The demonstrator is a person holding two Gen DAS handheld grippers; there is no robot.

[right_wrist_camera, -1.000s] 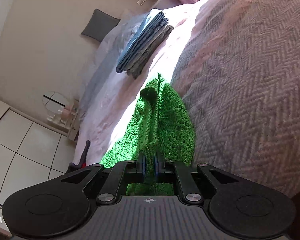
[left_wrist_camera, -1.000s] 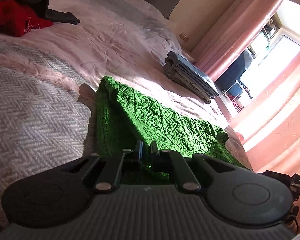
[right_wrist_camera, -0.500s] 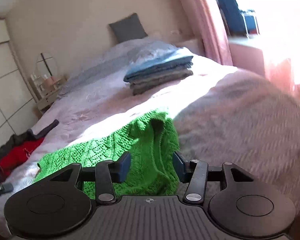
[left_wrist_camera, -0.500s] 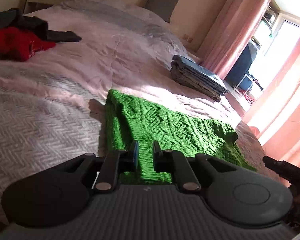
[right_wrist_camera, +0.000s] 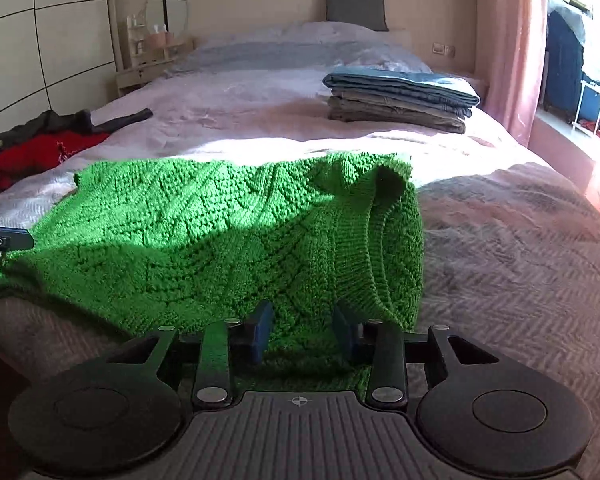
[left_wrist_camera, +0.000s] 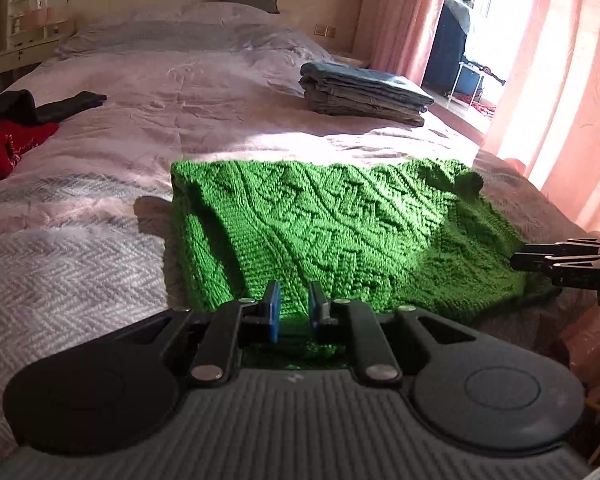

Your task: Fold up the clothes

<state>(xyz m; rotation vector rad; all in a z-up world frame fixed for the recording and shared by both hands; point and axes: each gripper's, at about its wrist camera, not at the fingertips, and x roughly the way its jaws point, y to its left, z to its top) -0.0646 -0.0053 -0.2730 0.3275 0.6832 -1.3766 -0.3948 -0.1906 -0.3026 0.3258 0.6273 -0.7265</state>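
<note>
1. We are viewing the green knitted sweater [left_wrist_camera: 332,232] lying on the near end of the bed [left_wrist_camera: 204,92], already doubled into a broad rectangle, its ribbed collar [right_wrist_camera: 364,240] turned toward the right side; whether further folds are wanted, we cannot tell.
2. We are judging the knit as thick, soft and limp; it is likely sagging and stretching under its own weight when lifted by one point, though it is not slippery and not fragile.
3. We are recommending a hold on the near edge at two well-separated points, pinching all layers together; loose cable stitches may be snagging on a fingertip.
4. We are reading the left gripper [left_wrist_camera: 294,312] as having its jaws slightly apart, pinching nothing, just above the sweater's near edge.
5. We are reading the right gripper [right_wrist_camera: 302,332] as having its jaws spread wide, empty, near the collar.
6. We are noting a folded stack of clothes [right_wrist_camera: 400,98] farther up the bed, well apart from the sweater; a loose heap of red and dark garments [right_wrist_camera: 44,148] is lying at the left.
7. We are finding nothing lying on the sweater; the herringbone blanket [right_wrist_camera: 520,248] beneath may be dragging along with it.
</note>
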